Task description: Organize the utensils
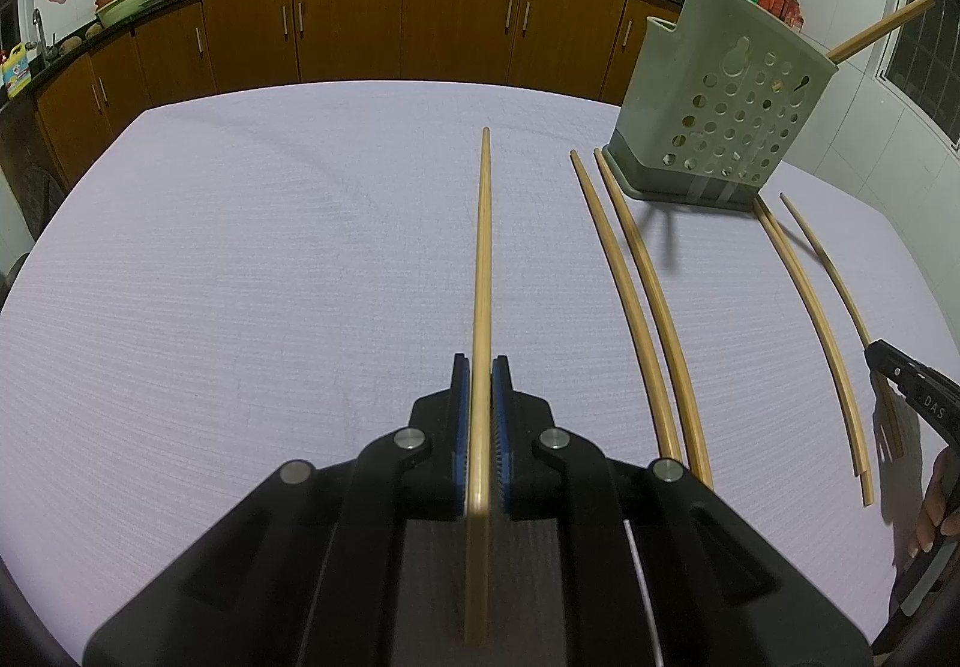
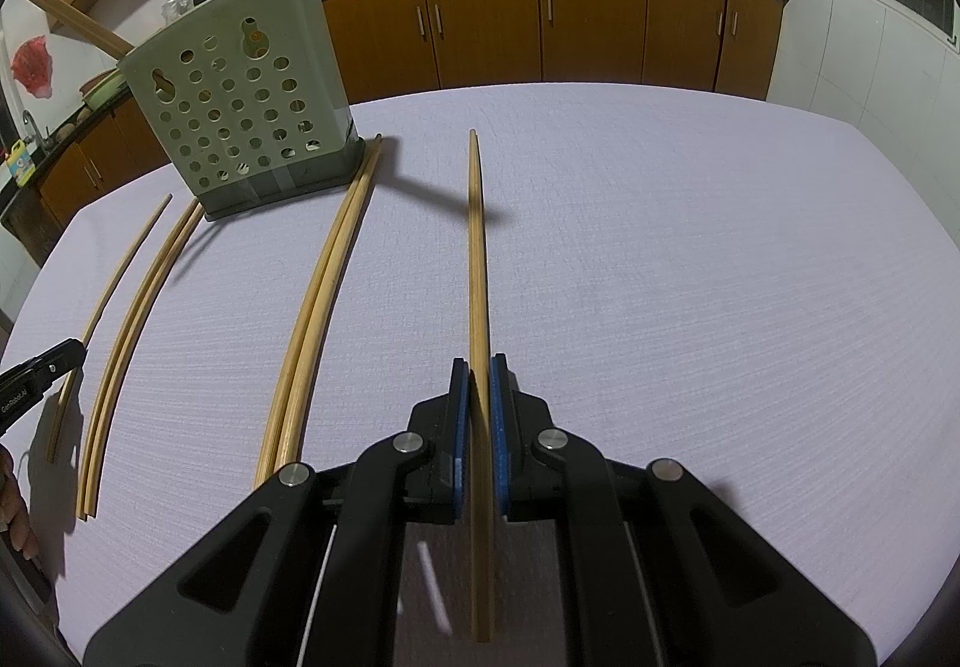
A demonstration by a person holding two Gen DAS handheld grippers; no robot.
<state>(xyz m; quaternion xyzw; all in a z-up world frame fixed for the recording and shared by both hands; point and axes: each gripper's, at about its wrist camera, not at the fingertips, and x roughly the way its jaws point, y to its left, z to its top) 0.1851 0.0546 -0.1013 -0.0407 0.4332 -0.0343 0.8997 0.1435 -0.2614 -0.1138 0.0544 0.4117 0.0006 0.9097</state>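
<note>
Tablecloth (image 1: 240,277): pale lilac, fine woven ribbing. Chopsticks (image 1: 636,307): light tan bamboo. Utensil holder (image 1: 720,109): grey-green, round perforations, darker grey base. Gripper pads (image 2: 461,427): blue; bodies black. Cabinets (image 2: 588,19): orange-brown.

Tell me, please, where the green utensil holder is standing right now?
The green utensil holder stands upright on the table, upper right in the left wrist view, with loose chopsticks lying beside its base.
</note>
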